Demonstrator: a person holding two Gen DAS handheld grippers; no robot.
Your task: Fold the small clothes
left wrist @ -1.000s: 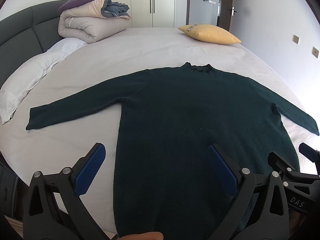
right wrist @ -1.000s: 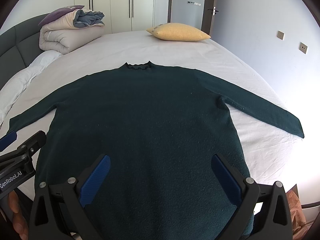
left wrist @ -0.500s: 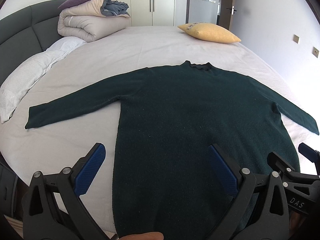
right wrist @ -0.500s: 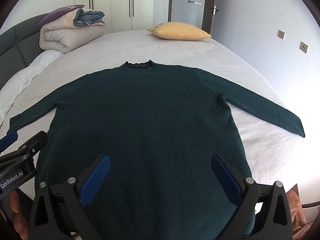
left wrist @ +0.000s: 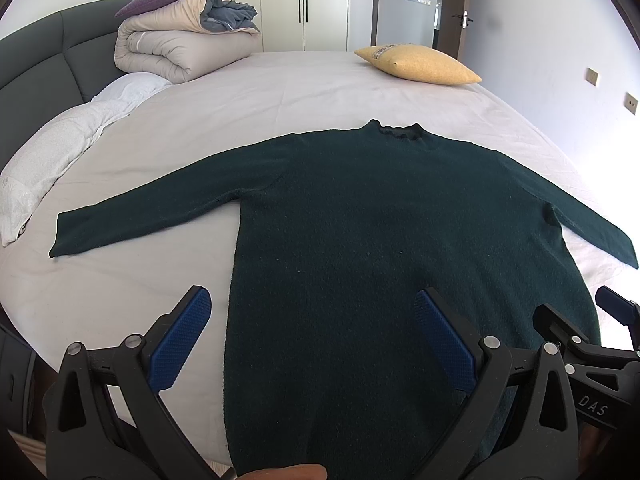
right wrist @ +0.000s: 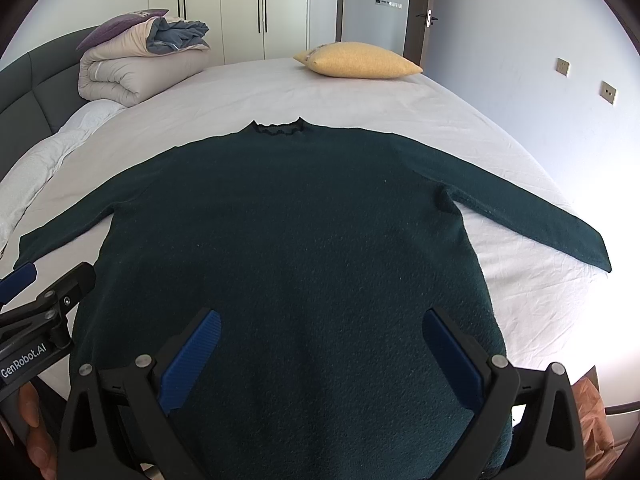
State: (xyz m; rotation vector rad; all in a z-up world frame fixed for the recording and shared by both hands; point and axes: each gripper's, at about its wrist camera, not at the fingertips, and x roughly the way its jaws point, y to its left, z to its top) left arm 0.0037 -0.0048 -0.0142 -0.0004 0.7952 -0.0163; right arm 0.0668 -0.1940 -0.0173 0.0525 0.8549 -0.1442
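Observation:
A dark green long-sleeved sweater lies flat on the white bed sheet, collar at the far side, both sleeves spread out. It also fills the right wrist view. My left gripper is open and empty above the hem's left part. My right gripper is open and empty above the hem's right part. Each gripper shows at the edge of the other's view: the right one in the left wrist view, the left one in the right wrist view.
A folded duvet sits at the far left by the dark headboard. A yellow pillow lies at the far right. A white pillow lies along the left edge. Wardrobes and a door stand behind.
Both views have shifted very slightly; the sweater and both open grippers stay as they were.

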